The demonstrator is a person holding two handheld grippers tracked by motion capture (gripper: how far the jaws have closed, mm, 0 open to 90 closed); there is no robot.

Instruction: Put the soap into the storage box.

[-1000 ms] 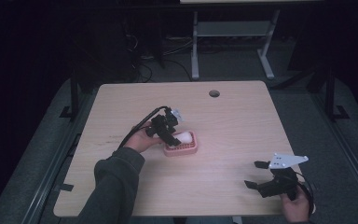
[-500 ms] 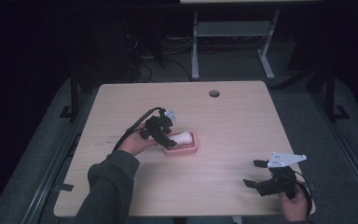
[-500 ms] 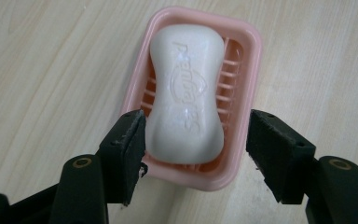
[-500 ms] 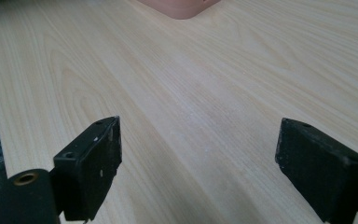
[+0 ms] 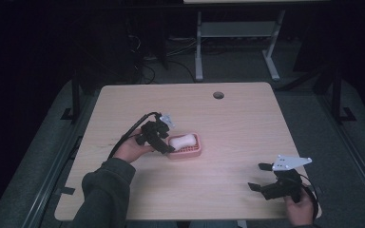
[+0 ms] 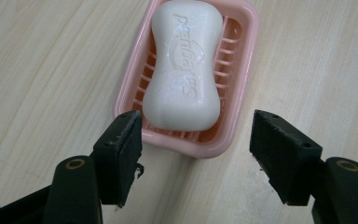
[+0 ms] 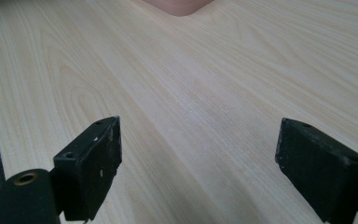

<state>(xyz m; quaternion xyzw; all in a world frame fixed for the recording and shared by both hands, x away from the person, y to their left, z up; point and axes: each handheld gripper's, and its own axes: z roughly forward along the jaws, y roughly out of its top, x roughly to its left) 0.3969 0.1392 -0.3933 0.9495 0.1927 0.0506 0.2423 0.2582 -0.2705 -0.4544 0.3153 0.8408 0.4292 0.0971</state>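
Note:
A white soap bar (image 6: 184,65) lies lengthwise in a pink ribbed soap dish (image 6: 242,70) on the wooden table. In the high view the soap (image 5: 181,141) and dish (image 5: 195,151) sit left of the table's middle. My left gripper (image 5: 167,138) is just left of them. In its own view the left gripper (image 6: 196,126) is open. Its jaws have just been opening, they stand either side of the dish's near end, and neither pad touches the soap. My right gripper (image 5: 259,176) rests near the front right corner, open wide over bare wood (image 7: 200,140).
The table has a round cable hole (image 5: 218,95) near its far edge. A metal desk frame (image 5: 198,42) stands on the dark floor behind. A corner of the pink dish (image 7: 177,5) shows at the top of the right gripper view.
My left gripper has drawn back to the left, off the soap, and its jaws have spread. The soap stays in the dish. The right gripper has not moved.

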